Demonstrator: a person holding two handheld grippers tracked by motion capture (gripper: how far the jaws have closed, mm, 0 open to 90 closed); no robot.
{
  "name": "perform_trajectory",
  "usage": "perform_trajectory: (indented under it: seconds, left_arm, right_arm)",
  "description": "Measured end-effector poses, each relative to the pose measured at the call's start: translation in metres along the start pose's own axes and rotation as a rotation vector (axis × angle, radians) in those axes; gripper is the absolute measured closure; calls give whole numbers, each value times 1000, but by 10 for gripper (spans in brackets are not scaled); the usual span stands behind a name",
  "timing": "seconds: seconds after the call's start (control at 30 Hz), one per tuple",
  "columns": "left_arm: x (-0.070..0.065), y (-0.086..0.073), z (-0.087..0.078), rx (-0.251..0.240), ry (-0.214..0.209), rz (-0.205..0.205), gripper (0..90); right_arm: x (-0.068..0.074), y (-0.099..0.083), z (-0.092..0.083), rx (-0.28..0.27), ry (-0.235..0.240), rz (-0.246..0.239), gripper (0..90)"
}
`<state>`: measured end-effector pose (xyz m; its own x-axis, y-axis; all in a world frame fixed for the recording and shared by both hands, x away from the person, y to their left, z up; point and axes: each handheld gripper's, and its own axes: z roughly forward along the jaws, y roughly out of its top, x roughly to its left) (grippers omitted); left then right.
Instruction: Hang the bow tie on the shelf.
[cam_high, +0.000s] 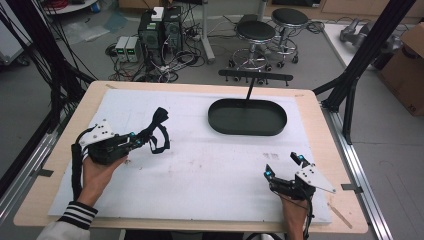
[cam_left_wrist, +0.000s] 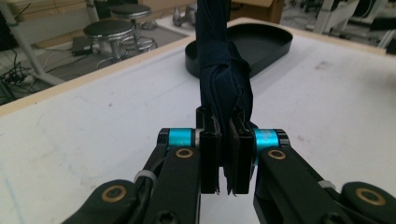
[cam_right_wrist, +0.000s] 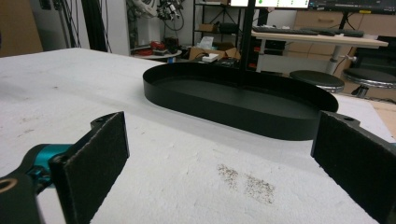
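Note:
A dark navy strap-like cloth (cam_high: 158, 131) hangs from my left gripper (cam_high: 134, 140) at the table's left side, its free end looping up and down beside the jaws. In the left gripper view the jaws are shut on the cloth (cam_left_wrist: 224, 84), which rises folded between the pads (cam_left_wrist: 209, 154). Near the front right corner my right gripper (cam_high: 284, 166) rests low over the white mat, jaws wide open with nothing between them. Its pads (cam_right_wrist: 95, 158) frame a black oval tray (cam_right_wrist: 243, 100); the tray (cam_high: 247, 118) sits at the back centre-right with an upright post and crossbar (cam_high: 255, 76).
A white foam mat (cam_high: 200, 170) covers most of the wooden table. A brownish stain (cam_right_wrist: 247, 184) marks the mat ahead of the right gripper. Stools (cam_high: 256, 35), computer boxes and cables stand on the floor beyond the far edge; black frame posts flank both sides.

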<state>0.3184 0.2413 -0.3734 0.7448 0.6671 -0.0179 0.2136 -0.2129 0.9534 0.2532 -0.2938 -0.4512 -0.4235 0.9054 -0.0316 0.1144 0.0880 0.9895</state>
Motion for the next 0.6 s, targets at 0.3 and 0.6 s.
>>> perform_trajectory:
  seconds: [0.3,0.6]
  left_arm:
    - [-3,25,26,-59,-27,5,851]
    - [-4,49,57,-80,-60,4,852]
  right_arm:
    - [0,0,0,-3,2,2,31]
    - [-1,0,-1,-11,2,11,31]
